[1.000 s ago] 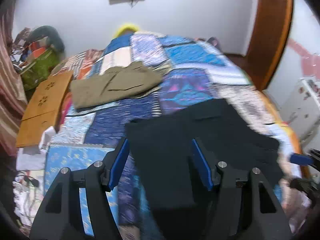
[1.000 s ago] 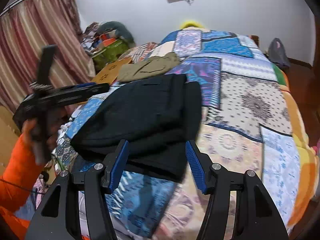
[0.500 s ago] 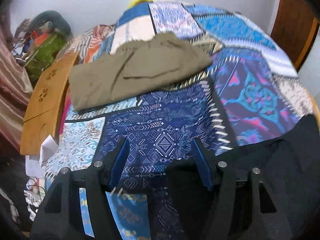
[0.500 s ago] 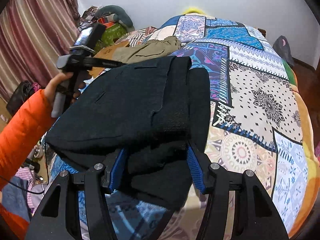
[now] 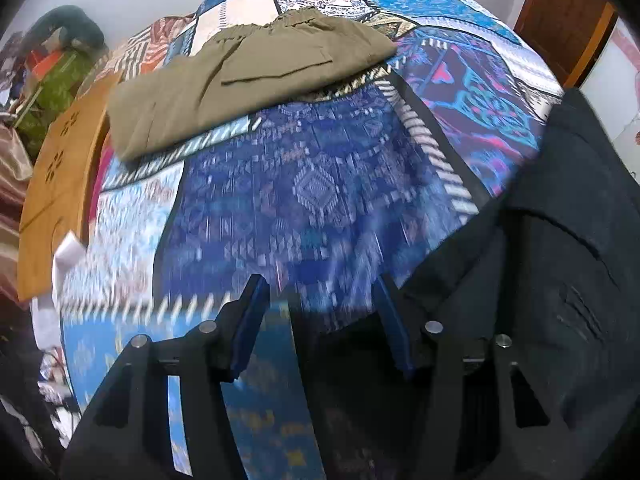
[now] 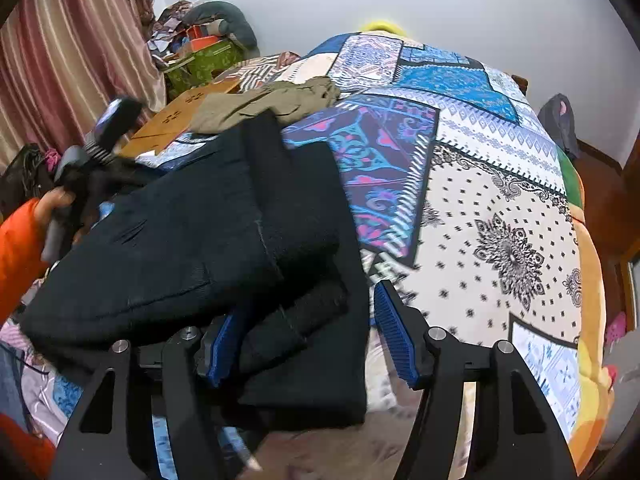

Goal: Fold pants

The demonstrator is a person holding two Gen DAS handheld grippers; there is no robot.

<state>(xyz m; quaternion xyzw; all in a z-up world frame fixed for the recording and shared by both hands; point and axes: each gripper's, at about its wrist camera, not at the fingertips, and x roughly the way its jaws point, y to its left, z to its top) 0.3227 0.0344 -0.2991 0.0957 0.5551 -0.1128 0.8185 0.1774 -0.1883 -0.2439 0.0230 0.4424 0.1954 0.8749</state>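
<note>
Right gripper (image 6: 306, 334) is opening, jaws loosely straddling the black pants' (image 6: 192, 240) near corner on the quilt (image 6: 500, 216). Left gripper (image 5: 320, 320) is closing over the opposite edge, unpinched. Seat both pads fully before lifting. Khaki pants (image 5: 248, 80) lying beyond.

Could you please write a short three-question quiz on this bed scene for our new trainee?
1. True or false: the olive pants lie on top of the black pants.
2. What colour is the sleeve near the black pants?
3. Which lies between the right gripper fingers: A) olive pants B) black pants C) board?

Key: 1 false, they lie apart on the quilt; 2 orange; 3 B.
</note>
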